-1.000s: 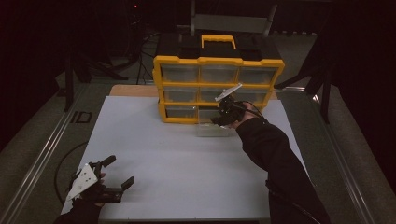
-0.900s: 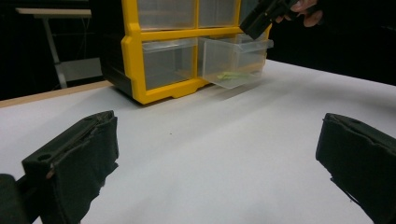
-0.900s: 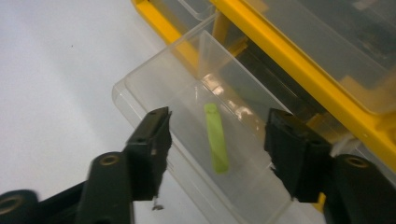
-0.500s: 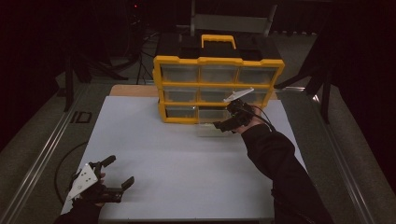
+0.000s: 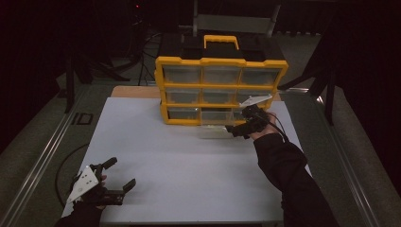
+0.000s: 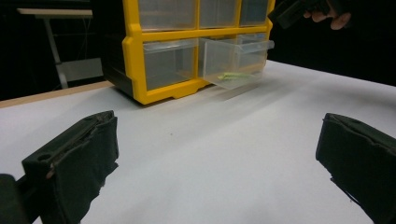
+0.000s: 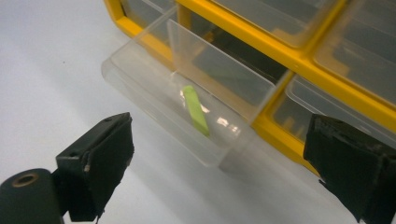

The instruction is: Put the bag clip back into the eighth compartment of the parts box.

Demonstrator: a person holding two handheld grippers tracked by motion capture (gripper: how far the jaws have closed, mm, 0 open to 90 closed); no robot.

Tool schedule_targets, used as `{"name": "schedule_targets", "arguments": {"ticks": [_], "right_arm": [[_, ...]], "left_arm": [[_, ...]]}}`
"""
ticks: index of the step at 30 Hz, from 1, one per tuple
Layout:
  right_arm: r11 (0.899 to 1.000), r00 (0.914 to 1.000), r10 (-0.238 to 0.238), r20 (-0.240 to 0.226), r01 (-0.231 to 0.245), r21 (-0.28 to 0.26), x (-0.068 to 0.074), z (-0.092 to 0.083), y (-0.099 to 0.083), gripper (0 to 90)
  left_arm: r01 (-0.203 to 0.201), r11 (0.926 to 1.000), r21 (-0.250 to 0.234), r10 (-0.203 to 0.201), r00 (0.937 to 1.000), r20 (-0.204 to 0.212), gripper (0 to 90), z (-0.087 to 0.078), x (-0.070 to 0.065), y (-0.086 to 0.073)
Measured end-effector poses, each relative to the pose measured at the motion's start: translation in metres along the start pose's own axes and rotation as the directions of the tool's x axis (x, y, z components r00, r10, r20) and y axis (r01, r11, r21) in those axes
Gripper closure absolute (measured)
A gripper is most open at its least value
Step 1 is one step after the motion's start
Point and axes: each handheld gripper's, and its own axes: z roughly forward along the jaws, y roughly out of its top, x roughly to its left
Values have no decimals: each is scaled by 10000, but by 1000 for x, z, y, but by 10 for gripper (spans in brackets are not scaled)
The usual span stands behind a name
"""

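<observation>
With my right gripper (image 7: 219,172) jaws just opened wide and empty above the pulled-out clear drawer (image 7: 187,121) in the yellow cabinet's (image 5: 221,90) bottom row, the green stick (image 7: 196,111) lies released inside the drawer, so closing it comes next.

Dim room, black surroundings; light falls from above onto the white table (image 5: 179,156), which shows soft shadows. Small glare spots glint on the clear drawer (image 7: 196,116). Near jaws look blurred, slightly grainy
</observation>
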Motion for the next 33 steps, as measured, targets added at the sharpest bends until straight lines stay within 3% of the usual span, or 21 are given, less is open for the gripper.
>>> {"name": "schedule_targets", "arguments": {"ticks": [6, 13, 17, 24, 33], "right_arm": [[9998, 9992, 122, 375, -117, -133, -2, -10, -11, 82], [9991, 9979, 414, 492, -410, -98, -3, -14, -25, 82], [9981, 9946, 594, 847, -576, -235, -4, -18, -34, 81], [9961, 9914, 870, 975, -849, -258, -9, -24, -54, 77], [9882, 9835, 1329, 1230, -1219, -928, -9, -35, -81, 78]], "left_arm": [[12, 10000, 4, -12, 10000, 12, 0, 1, 0, 0], [8, 10000, -13, -8, 10000, 28, 0, 0, 0, 0], [25, 10000, -19, -25, 10000, 39, 0, 1, 0, 0], [20, 10000, -14, -20, 10000, 55, 0, 1, 0, 0], [36, 10000, -29, -36, 10000, 77, 0, 1, 0, 0]]}}
